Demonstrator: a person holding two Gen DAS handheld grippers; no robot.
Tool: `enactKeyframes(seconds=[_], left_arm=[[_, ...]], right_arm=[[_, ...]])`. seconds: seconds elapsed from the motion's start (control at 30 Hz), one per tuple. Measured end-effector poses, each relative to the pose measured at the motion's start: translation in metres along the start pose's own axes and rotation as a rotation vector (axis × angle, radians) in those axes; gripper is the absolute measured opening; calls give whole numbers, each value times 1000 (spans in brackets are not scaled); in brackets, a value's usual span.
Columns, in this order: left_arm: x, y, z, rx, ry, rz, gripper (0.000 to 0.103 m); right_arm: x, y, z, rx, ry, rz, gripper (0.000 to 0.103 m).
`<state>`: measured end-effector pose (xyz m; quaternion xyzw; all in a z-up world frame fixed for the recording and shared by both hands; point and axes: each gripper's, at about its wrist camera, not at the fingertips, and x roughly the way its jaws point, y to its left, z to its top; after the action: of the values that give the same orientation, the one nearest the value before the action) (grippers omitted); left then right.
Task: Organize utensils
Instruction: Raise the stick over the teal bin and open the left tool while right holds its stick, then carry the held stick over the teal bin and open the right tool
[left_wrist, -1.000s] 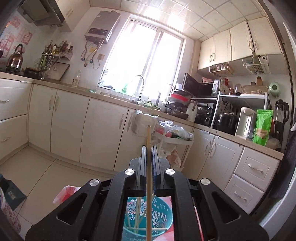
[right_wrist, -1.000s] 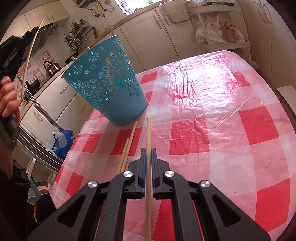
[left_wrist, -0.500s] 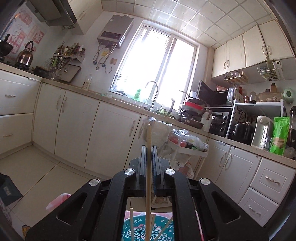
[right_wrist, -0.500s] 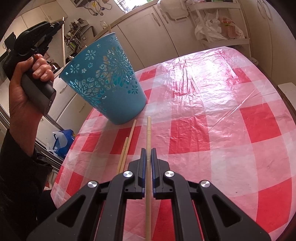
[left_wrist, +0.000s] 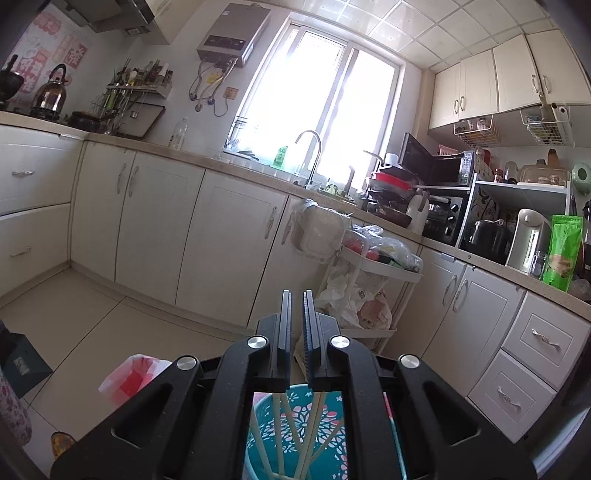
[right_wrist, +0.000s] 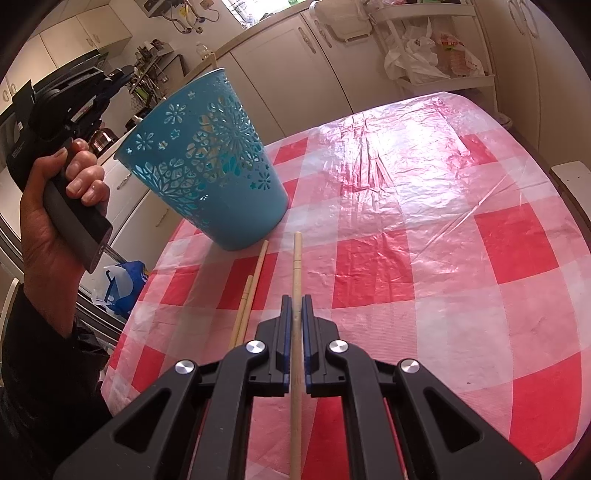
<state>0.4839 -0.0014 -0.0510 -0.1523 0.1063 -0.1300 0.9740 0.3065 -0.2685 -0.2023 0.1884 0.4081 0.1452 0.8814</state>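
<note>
The left gripper (left_wrist: 297, 332) hung just above the blue basket (right_wrist: 207, 162), and its jaws looked a little apart with nothing between them. Inside the basket (left_wrist: 295, 435), a few pale chopsticks (left_wrist: 284, 424) stood leaning. The right gripper (right_wrist: 294, 314) was squeezed tight on one wooden chopstick (right_wrist: 296, 266), which pointed toward the far side of the checked tablecloth (right_wrist: 424, 258). Two more chopsticks (right_wrist: 251, 291) lay on the cloth just left of it, near the basket's foot. It looked like one stick was in and the next was ready. The right gripper would need to lift its stick over the rim, tip it down, and let go.
</note>
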Motion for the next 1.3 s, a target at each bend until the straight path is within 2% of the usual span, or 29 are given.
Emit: enactKeyframes(seconds=[0.1,0.17,0.23,0.27,0.3,0.33,0.37,0.5,0.6,0.7,0.77,0.83,0.9,1.0,1.1,1.17,1.3], left_arm=[[-17,4,-3,17,14,13,7],[-35,11,-9,12,21,36,16],[-54,21,-19,-8,19,64,31],[-63,26,-24,-14,20,80,34],[-70,32,-31,-20,22,94,35],[-76,38,-38,-28,26,105,35],[-81,45,-46,-35,29,122,35],[-79,68,-68,-40,79,167,35],[-76,85,-71,-83,111,180,35],[-76,96,-70,-107,117,199,35],[-76,100,-69,-114,123,206,37],[-73,104,-69,-124,140,209,38],[-69,107,-71,-131,160,214,38],[-66,112,-74,-147,187,217,39],[-63,115,-74,-161,197,216,40],[-62,113,-75,-157,197,220,41],[-60,111,-77,-151,211,217,43]], right_arm=[[2,-2,0,12,14,9,6],[7,-6,1,28,49,21,6],[9,-8,2,39,64,28,7],[10,-8,2,42,70,25,7],[12,-9,2,45,80,12,10],[14,-9,2,46,93,2,18],[14,-7,2,39,93,3,20],[19,16,3,-91,116,-78,31],[32,40,4,-254,152,-202,32],[44,64,0,-428,182,-340,29],[48,73,-3,-482,206,-392,11],[47,73,-3,-466,208,-402,6],[39,59,1,-337,203,-335,6],[12,40,10,-149,110,-220,6],[-23,32,23,-10,-36,-125,6],[-48,41,35,8,-144,-84,6],[-89,74,71,-45,-344,-8,6]])
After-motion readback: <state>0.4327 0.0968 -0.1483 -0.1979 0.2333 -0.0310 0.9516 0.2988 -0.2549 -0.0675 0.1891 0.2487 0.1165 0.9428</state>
